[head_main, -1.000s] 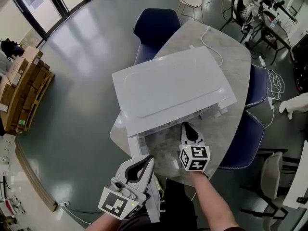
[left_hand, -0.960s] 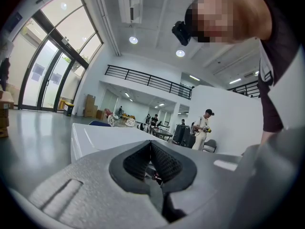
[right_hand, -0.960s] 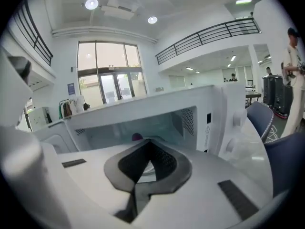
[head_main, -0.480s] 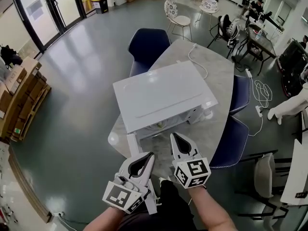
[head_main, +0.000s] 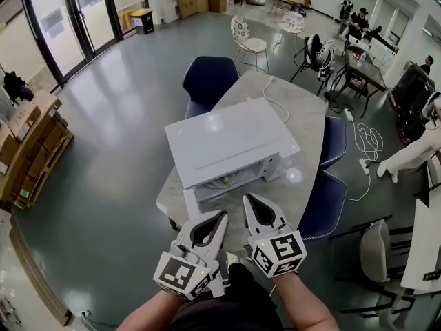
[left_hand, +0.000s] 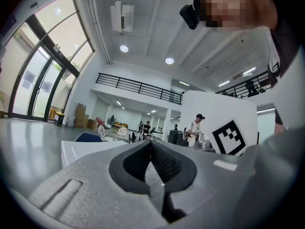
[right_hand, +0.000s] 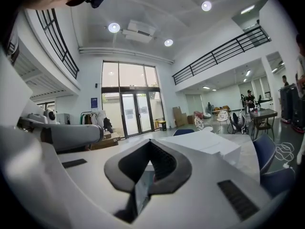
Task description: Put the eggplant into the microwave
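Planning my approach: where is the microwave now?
Head view, centre: the microwave sits on the grey table, ahead of the left gripper and right gripper, blue chair behind it.

The right claw [right_hand: 151,143], jaws pressed together at lower centre, faced the white microwave [right_hand: 205,144] at centre right, tall glass doors [right_hand: 131,113] beyond.

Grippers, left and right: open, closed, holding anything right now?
Left white two-jaw gripper: closed, tips together, holding nothing.
Right white two-jaw gripper: closed, tips together, holding nothing.
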`<state>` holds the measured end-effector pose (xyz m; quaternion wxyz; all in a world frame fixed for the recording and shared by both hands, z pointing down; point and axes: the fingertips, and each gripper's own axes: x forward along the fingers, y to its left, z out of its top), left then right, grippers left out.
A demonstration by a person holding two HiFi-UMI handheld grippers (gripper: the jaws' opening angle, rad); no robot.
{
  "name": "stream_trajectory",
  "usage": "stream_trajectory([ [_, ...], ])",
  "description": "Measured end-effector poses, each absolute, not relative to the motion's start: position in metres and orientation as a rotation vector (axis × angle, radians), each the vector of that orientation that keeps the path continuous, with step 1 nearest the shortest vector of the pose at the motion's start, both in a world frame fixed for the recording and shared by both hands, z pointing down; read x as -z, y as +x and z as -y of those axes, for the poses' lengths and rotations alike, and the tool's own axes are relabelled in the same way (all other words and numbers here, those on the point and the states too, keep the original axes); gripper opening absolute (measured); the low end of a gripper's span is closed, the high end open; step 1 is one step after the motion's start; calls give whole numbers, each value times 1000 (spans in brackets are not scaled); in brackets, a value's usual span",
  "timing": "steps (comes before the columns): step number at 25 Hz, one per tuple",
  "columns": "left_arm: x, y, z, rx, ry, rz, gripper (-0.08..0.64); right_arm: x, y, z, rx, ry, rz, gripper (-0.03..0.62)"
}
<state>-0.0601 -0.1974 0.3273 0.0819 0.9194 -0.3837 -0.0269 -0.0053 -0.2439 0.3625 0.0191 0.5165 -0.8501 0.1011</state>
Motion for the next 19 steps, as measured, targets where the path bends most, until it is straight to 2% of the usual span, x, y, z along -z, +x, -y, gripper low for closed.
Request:
stream_trajectory([
  [19, -303, -63, 172, 128, 2795, 1148, 8, -324, -24, 207, -172, 1580, 2688, 0],
])
